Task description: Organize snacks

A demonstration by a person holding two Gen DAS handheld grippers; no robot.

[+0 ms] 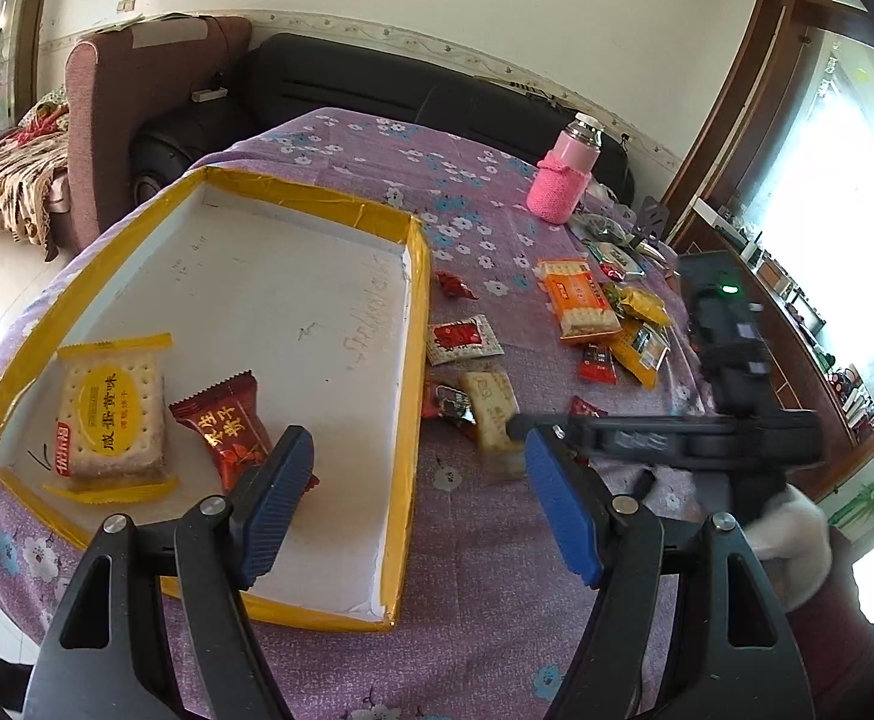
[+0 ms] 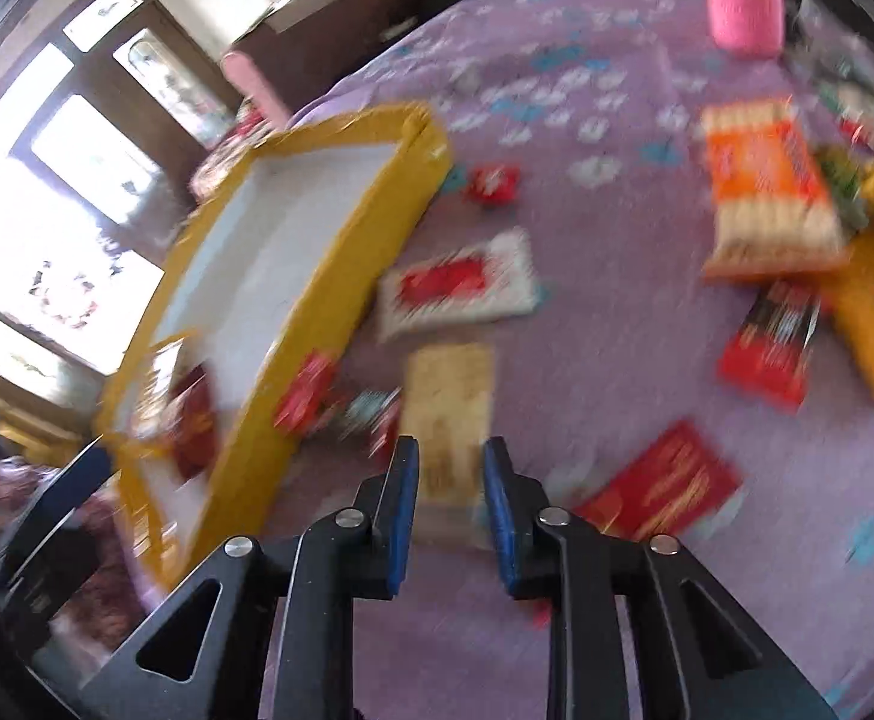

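A shallow white tray with a yellow rim (image 1: 317, 201) lies on the purple flowered cloth. It holds a yellow cracker pack (image 1: 113, 414) and a dark red candy (image 1: 230, 429). My left gripper (image 1: 416, 450) hangs open over the tray's right rim with nothing between its fingers. Just right of the tray lies a beige biscuit pack (image 1: 488, 402). My right gripper (image 1: 521, 429) comes in from the right onto it. In the blurred right wrist view the narrow jaws of the right gripper (image 2: 452, 450) sit on both sides of the beige pack (image 2: 449, 396), beside the tray (image 2: 293, 372).
Loose snacks lie on the cloth right of the tray: a red-and-white sachet (image 1: 464, 339), an orange cracker pack (image 1: 578, 300), small red and yellow packets (image 1: 641, 324), and a flat red packet (image 2: 665, 486). A pink bottle (image 1: 560, 183) stands at the back. A black sofa (image 1: 377, 96) is behind the table.
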